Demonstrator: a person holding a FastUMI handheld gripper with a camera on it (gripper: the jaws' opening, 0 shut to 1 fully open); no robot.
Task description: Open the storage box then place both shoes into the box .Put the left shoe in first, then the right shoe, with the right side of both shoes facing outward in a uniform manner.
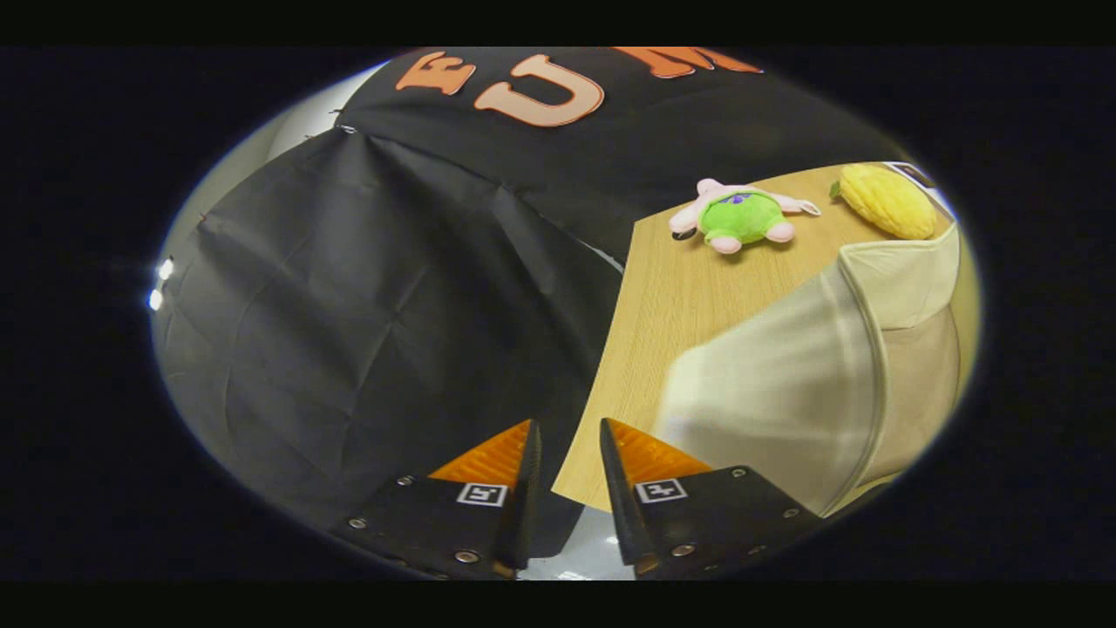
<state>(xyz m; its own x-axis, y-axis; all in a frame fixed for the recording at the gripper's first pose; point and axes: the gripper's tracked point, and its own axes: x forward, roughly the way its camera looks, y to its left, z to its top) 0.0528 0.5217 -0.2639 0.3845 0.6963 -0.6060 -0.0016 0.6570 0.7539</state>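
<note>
The beige fabric storage box [785, 392] stands on the wooden table [671, 296], just ahead of my right finger and to its right. It looks blurred. A piped seam curves down its side, and a beige flap [907, 275] stands up at its far end. I cannot tell whether the lid is open. My gripper [568, 424] hangs over the table's near corner, level with the box's near side. Its fingers stand a narrow gap apart with nothing between them.
A green and pink plush toy [741, 218] lies on the table beyond the box, and a yellow corn-shaped toy [889, 202] lies to its right. Black cloth [366, 323] drapes down beside the table's left edge.
</note>
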